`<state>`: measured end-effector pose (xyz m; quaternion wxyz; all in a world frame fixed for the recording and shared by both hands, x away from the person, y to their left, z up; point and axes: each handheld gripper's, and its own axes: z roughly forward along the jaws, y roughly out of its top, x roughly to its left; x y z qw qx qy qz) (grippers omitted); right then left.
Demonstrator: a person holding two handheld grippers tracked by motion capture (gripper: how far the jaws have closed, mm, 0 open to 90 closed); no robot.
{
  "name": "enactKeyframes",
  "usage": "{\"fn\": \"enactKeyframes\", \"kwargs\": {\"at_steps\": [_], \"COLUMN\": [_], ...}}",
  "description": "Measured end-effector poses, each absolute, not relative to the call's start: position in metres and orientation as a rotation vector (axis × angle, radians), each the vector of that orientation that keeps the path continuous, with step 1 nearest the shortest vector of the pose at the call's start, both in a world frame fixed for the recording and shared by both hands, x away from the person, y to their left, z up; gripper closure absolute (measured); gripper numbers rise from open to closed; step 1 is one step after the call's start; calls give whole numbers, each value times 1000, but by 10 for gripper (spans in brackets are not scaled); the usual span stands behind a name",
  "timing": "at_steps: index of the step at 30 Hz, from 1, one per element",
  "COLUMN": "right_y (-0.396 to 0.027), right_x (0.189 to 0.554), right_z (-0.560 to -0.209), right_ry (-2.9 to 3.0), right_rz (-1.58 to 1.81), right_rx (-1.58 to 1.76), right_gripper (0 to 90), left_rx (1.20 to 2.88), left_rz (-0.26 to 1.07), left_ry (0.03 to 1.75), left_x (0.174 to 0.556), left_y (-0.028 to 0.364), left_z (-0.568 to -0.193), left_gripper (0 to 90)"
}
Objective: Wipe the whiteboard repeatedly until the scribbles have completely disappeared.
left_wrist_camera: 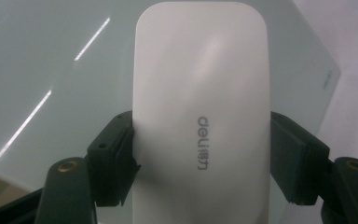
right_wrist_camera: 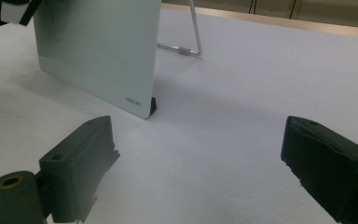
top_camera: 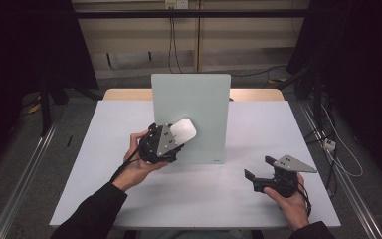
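Our left tool (top_camera: 176, 135) holds a white eraser (left_wrist_camera: 200, 112) tight by its two long sides. The eraser sticks out past the black pads (left_wrist_camera: 114, 158), and we can read small grey letters on its smooth top. It is up in the air, right in front of the pale glass board (top_camera: 191, 114), near the board's left side. We cannot tell if the eraser touches the board or is just close to it.

The board stands up on a thin wire leg (right_wrist_camera: 193, 35) in the middle of the white table (top_camera: 258, 129), closer to the far edge. Its face looks clean to us, with just some shiny streaks of light.

Our right tool (top_camera: 258, 168) is near the front right corner of the table. Its jaws are spread wide and hold nothing. It rests low by the table and points at the board's right bottom corner.

We think the step now is bringing the eraser to the board to wipe it. Next we need to press the eraser flat on the glass and slide it gently, so the board does not tip back. The right tool could help by holding the board's edge.
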<state>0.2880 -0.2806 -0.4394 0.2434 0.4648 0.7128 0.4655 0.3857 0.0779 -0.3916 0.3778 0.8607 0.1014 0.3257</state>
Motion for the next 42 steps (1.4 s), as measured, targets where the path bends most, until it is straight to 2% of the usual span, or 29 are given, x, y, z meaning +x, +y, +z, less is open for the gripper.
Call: {"fn": "enactKeyframes", "kwargs": {"at_steps": [9,25,28,42], "right_y": [-281,-281,-280,-280], "right_x": [288,288,288,288], "right_z": [-439,-439,-439,-439], "right_ry": [1948,1948,1948,1950], "right_rz": [1270,1272,1273,1273], "right_rx": [1268,1270,1270,1266], "right_gripper": [93,93,93,93], "left_rx": [2242,2135,2140,2247], "left_rz": [768,858,883,787], "left_ry": [251,340,322,232], "left_x": [381,403,401,381], "left_y": [79,95,93,75], "left_z": [-406,-354,-357,-408], "left_gripper": [311,311,311,310]}}
